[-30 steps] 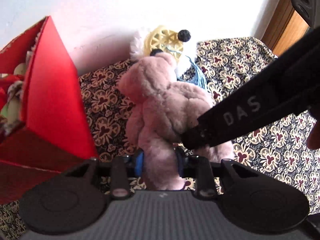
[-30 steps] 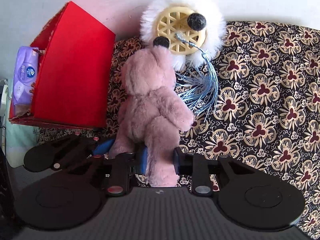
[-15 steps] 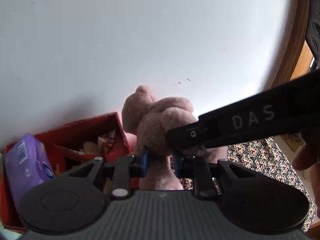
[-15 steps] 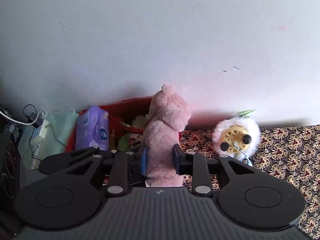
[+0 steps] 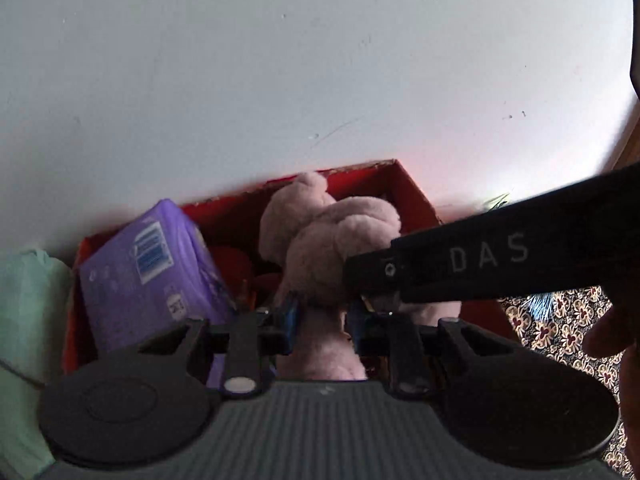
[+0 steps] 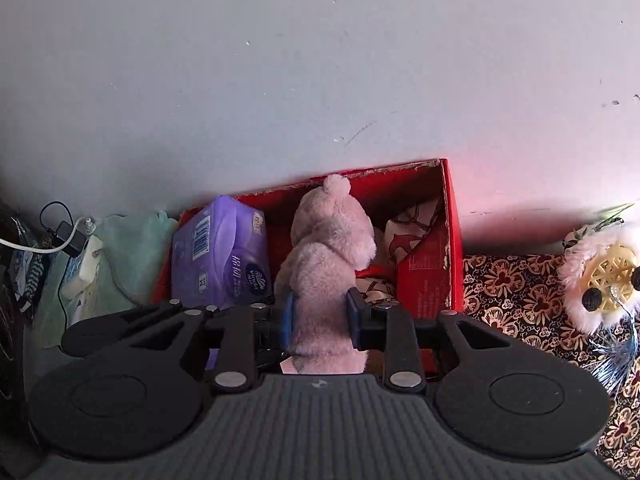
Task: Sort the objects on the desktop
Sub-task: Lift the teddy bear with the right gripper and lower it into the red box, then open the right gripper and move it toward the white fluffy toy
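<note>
- Clamping the pink plush bear [image 6: 326,264] low on its body, the right gripper [image 6: 318,320] is nearly closed, blue pads sunk into the fur at centre bottom of the right wrist view.
- Left gripper [image 5: 322,322] has a leg of the same bear between its pads; its jaws have just been opening a little, pads still against the fur as far as I can see.
- Bear looks light, soft, squashy; it sags, so the torso or a thick limb is the best hold, not an ear.
- Bear hangs above the open red box [image 6: 430,280], mid-frame, not yet let go.
- Box holds a purple tissue pack [image 6: 220,252] at its left end, upright, and patterned cloth [image 6: 408,228] at right.
- Farther right, on the flowered tablecloth [image 6: 516,284], a white fluffy toy [image 6: 604,280] waits.
</note>
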Action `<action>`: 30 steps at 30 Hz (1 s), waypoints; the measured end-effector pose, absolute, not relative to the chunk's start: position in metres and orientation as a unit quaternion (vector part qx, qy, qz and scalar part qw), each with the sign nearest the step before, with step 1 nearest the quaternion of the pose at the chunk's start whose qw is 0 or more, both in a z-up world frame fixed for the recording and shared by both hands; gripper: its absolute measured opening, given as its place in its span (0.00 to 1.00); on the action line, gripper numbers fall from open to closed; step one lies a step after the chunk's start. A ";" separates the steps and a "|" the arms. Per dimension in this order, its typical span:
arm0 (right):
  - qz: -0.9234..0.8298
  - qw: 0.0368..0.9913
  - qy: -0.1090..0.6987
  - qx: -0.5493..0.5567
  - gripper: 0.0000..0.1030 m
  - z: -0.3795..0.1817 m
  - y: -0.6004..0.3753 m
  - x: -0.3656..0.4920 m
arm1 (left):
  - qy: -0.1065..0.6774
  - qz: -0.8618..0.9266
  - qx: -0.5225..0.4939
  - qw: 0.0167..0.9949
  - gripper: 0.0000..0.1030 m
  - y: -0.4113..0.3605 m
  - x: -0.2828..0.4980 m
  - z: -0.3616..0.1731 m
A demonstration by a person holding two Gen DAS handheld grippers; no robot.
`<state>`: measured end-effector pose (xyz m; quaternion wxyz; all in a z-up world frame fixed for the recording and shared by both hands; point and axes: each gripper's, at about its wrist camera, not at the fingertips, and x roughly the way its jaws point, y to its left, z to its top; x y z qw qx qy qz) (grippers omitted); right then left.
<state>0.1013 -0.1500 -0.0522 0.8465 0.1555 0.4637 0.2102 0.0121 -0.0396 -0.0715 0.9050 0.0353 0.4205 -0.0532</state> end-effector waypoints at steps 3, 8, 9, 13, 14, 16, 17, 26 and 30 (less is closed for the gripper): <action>0.196 0.854 0.463 0.133 0.32 -0.052 -0.143 0.100 | 0.431 -0.058 0.027 0.900 0.35 -0.032 0.010 -0.074; 0.164 0.865 0.461 0.116 0.44 -0.047 -0.144 0.095 | 0.444 -0.066 0.019 0.894 0.36 -0.024 0.010 -0.080; 0.162 0.865 0.460 0.119 0.48 -0.044 -0.146 0.094 | 0.445 -0.068 0.016 0.893 0.36 -0.024 0.009 -0.078; 0.138 0.877 0.443 0.125 0.52 -0.028 -0.151 0.088 | 0.447 -0.067 0.000 0.892 0.38 -0.017 0.007 -0.068; 0.133 0.880 0.438 0.128 0.52 -0.024 -0.153 0.086 | 0.448 -0.064 -0.001 0.892 0.40 -0.015 0.005 -0.064; 0.121 0.885 0.429 0.133 0.52 -0.015 -0.158 0.082 | 0.452 -0.056 -0.004 0.890 0.42 -0.011 0.003 -0.056; 0.113 0.888 0.427 0.130 0.52 -0.011 -0.159 0.080 | 0.455 -0.053 -0.006 0.889 0.44 -0.009 0.002 -0.052; 0.073 0.900 0.420 0.088 0.56 0.014 -0.158 0.064 | 0.458 -0.013 -0.004 0.889 0.55 0.000 0.000 -0.019; 0.067 0.904 0.415 0.078 0.65 0.022 -0.155 0.056 | 0.453 0.002 0.001 0.892 0.70 0.001 -0.005 -0.004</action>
